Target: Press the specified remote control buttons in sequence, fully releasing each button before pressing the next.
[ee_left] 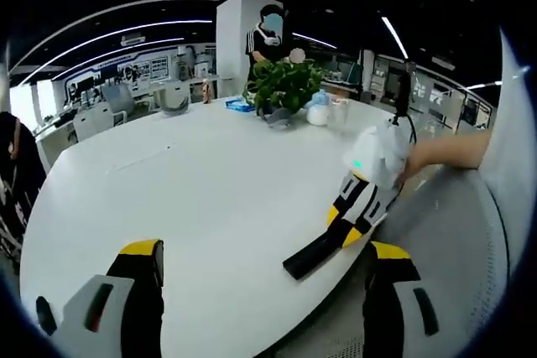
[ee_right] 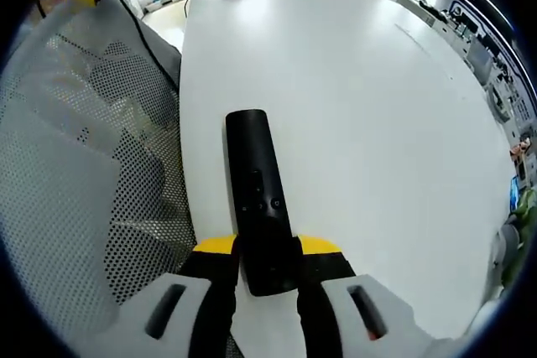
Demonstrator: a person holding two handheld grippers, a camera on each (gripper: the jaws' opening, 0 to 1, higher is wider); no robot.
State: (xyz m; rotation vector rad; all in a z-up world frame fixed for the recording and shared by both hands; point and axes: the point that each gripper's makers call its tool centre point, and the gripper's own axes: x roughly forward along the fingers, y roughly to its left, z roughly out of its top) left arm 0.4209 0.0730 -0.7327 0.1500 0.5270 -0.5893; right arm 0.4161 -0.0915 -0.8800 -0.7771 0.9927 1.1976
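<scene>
So my right tool is clamped on the near end of the black remote, which lies on the white bench right along its edge by a mesh chair. My left tool hangs with its jaws wide apart over that same edge.

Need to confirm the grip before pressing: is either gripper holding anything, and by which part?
The right gripper clamps the black remote control by its near end, sides between the jaws. The left gripper is open, holding nothing.
</scene>
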